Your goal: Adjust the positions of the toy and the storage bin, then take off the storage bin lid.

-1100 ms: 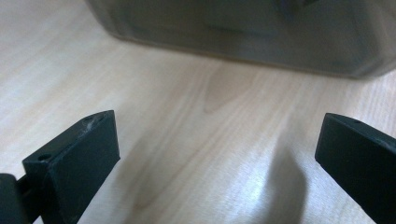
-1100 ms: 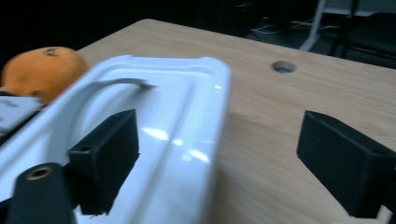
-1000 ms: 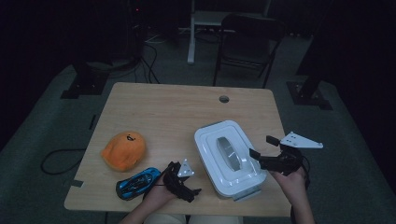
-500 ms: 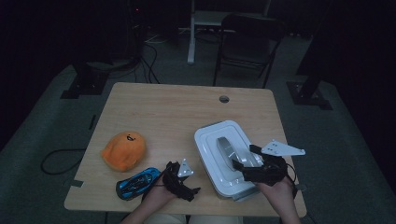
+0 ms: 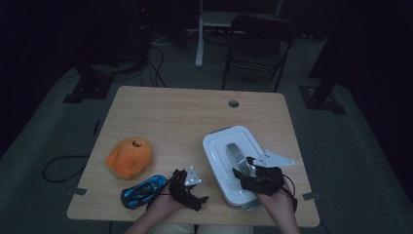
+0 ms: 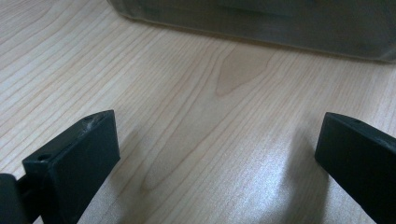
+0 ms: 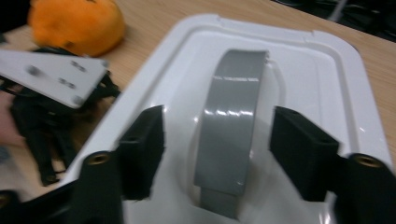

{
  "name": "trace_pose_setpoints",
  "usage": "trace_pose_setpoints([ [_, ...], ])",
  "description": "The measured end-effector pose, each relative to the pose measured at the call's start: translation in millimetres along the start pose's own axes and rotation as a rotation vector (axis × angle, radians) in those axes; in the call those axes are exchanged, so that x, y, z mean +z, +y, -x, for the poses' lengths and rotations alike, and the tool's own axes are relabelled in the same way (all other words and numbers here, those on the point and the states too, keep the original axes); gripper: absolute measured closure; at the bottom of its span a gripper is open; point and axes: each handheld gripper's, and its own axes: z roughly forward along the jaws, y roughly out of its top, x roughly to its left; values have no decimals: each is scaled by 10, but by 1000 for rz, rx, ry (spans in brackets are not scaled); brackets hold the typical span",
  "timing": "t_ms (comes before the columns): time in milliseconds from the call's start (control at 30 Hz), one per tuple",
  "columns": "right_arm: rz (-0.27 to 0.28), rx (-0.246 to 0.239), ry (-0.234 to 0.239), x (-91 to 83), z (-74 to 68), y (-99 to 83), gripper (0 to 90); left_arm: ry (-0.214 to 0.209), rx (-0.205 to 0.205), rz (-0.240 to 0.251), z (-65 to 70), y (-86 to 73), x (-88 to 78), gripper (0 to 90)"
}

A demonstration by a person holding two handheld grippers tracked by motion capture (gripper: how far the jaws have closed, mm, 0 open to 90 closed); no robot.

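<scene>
The right gripper (image 7: pixel 217 140) straddled the grey handle (image 7: pixel 231 126) of the white box (image 5: pixel 221 146), its jaws just closing but not yet touching it (gaps either side). The left gripper (image 6: pixel 219 154) rested wide open over bare table (image 6: pixel 187 93), beside the box.

My black right tool (image 7: pixel 218 140) faces a white lid (image 7: pixel 327 93) with a grey handle (image 7: pixel 231 126). At nine o'clock, an orange plush (image 5: pixel 129 156) and a blue toy car (image 5: pixel 143 190) on the pale wood-grain surface (image 5: pixel 175 117).
</scene>
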Motion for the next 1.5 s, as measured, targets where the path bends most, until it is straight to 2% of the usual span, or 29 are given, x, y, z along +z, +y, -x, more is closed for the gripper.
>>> trace_pose_setpoints([
  [133, -26, -5, -31, 20, -10, -25, 477, -2, 3, -2, 3, -7, -8, 4],
  [367, -19, 33, -20, 1, 18, -57, 541, -2, 2, 0, 8, -13, -13, 4],
  [567, -30, 22, -28, 26, 12, -63, 581, -3, 3, 1, 9, -20, -18, 4],
  [633, -29, 29, -18, 29, 19, -65, 598, -3, 3, 0, 11, -23, -22, 4],
  [700, -26, 33, -4, 29, 18, -67, 653, -3, 2, 0, 11, -24, -23, 4],
  [767, -31, 20, -14, 29, 5, -60, 654, -3, 2, 1, 11, -24, -23, 4],
  [900, -32, 29, -10, 24, 9, -53, 663, -3, 2, 0, 11, -24, -23, 4],
  [1033, -6, 57, -7, 1, 19, -62, 673, -3, 4, -1, 10, -24, -24, 4],
  [1200, 9, 51, -15, -42, -1, -24, 675, -3, 4, 0, 10, -24, -22, 4],
  [1500, 57, 48, -31, -154, 58, 82, 676, -3, 2, 1, 10, -24, -22, 4],
])
